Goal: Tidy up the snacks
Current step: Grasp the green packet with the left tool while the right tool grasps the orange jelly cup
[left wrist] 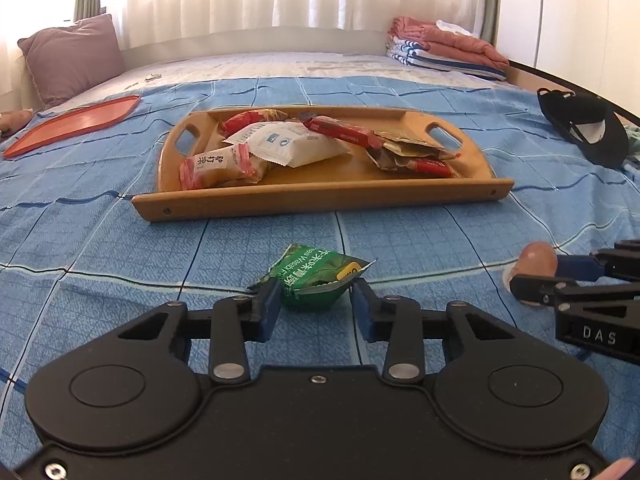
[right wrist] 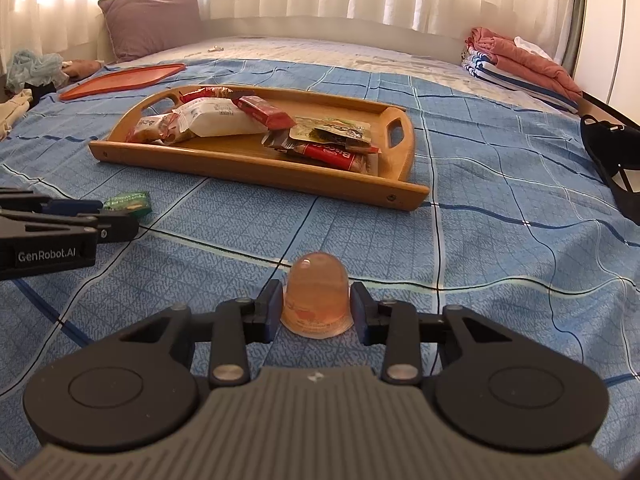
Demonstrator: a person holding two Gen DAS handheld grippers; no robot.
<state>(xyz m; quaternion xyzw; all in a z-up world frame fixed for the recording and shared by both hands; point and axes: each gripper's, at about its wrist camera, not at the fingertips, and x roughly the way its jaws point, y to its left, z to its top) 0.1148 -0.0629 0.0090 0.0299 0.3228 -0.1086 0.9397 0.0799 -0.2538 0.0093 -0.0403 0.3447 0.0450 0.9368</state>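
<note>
A green wasabi-pea snack packet [left wrist: 316,276] lies on the blue checked bedspread, and my left gripper [left wrist: 316,296] is shut on it, both blue pads against its sides. Seen from the right wrist, the same packet [right wrist: 128,202] pokes out beyond the left gripper [right wrist: 100,214]. My right gripper [right wrist: 316,300] is shut on a pinkish, dome-shaped jelly cup [right wrist: 316,280] standing on the bed. That cup [left wrist: 538,260] also shows at the right edge of the left wrist view. Beyond both lies a wooden tray [left wrist: 320,196] holding several wrapped snacks.
An orange lid [left wrist: 76,122] lies to the far left of the tray. A black cap [left wrist: 588,128] rests at the right edge of the bed. Folded clothes [left wrist: 444,46] and a purple pillow [left wrist: 72,56] sit at the far side, under the curtains.
</note>
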